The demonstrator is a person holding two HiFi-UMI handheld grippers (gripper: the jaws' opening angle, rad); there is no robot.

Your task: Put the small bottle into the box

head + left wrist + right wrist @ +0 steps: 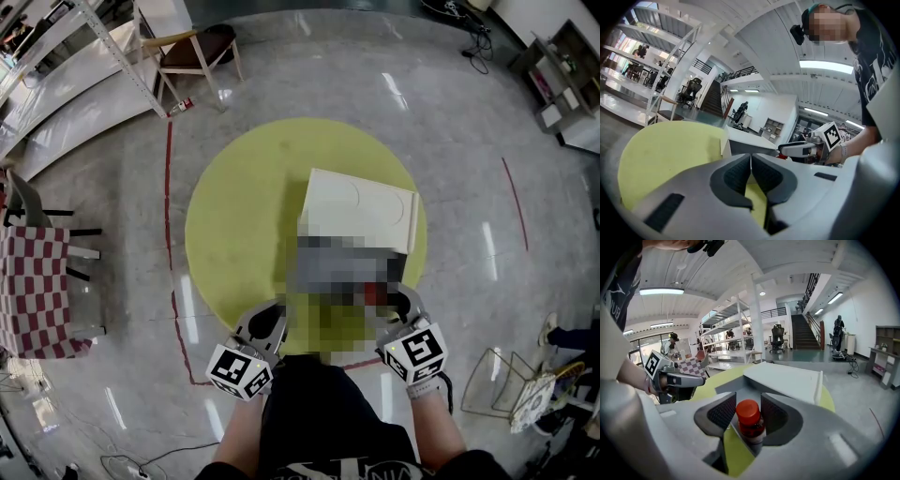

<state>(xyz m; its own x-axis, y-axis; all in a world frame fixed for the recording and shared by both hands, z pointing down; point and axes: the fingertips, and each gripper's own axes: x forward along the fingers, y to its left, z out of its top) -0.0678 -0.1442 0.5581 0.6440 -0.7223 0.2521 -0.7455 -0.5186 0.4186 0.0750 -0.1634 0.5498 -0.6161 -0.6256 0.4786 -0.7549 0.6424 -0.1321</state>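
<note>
Small bottle (751, 423), cap uppermost, is clamped between the jaws of the right gripper (749, 409), from which the open box (787, 378) lies straight ahead and close, whereas the left gripper (751, 171), jaws pressed together on nothing, is held alongside.

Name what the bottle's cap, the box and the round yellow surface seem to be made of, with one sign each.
The bottle's cap: probably plastic, smooth red-orange with a soft sheen. The box: white, matte, thick-walled, perhaps foam or plastic. The round yellow surface: matte, even colour, no glare; material unclear.
</note>
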